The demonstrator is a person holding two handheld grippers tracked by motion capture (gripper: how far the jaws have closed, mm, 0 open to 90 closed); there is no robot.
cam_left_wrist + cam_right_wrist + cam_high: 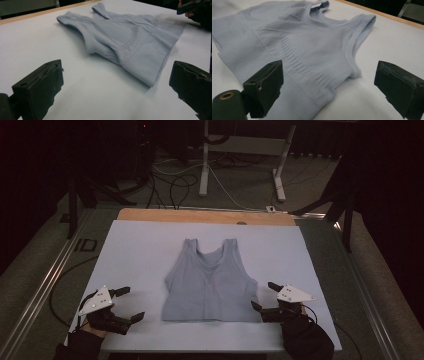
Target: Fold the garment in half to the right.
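Pale blue ribbed sleeveless top (209, 282) laid flat on white table sheet (135, 250), flanked by left gripper (127, 304), right gripper (264, 296), both held wide open, nothing gripped.

A: How many garments lie on the table (140, 250)?
B: One: a pale blue ribbed crop top (209, 282), with two shoulder straps.
A: And how many handheld tools?
B: Two: a left gripper (127, 304) and a right gripper (263, 296), each with two black jaws and one grey three-cornered plate on top.
A: Hands?
B: Two, one behind each gripper, both in dark gloves.
A: Surfaces?
B: One white sheet over one wooden tabletop.
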